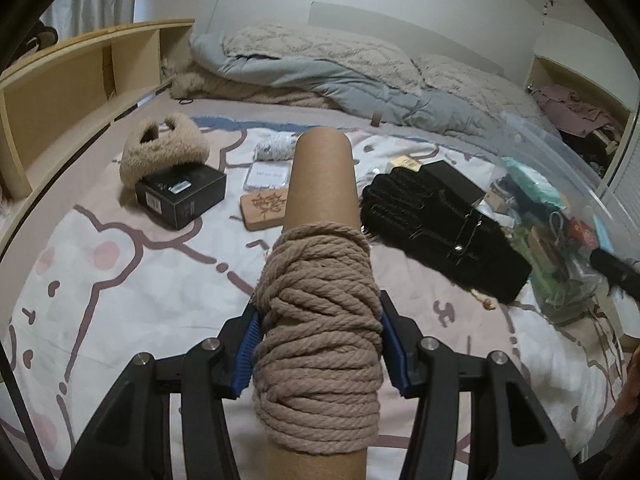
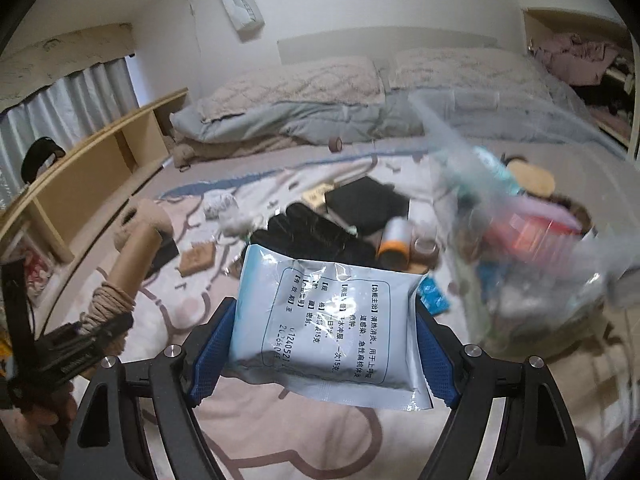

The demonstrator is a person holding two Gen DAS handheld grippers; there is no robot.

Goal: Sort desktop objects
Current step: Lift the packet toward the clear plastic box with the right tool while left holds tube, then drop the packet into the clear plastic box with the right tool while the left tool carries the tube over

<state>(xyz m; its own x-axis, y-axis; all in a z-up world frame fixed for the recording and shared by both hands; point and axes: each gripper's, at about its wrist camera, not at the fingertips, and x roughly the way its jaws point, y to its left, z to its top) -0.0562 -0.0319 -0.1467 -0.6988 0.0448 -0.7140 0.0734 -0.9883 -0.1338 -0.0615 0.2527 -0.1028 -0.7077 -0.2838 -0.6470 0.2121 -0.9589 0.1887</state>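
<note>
Two grippers were each holding one thing above the bed (image 1: 132, 280). The left gripper (image 1: 320, 344) had its fingers (image 1: 250, 340) pinching a cardboard tube (image 1: 322, 176) around its wound rope (image 1: 320, 320). The right gripper (image 2: 324, 344) had its fingers (image 2: 210, 356) pinching a pale blue sachet (image 2: 320, 328) by its two side edges. A clear plastic bag (image 2: 520, 240) full of small items stood just beside the sachet, on its right.

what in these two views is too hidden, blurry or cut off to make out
- Clear bin, right wrist view: motion blur smears its contents.
- Cardboard tube, left wrist view: base cut off by the bottom edge; rope hides its middle.
- Black glove, right wrist view: lower part behind the sachet.
</note>
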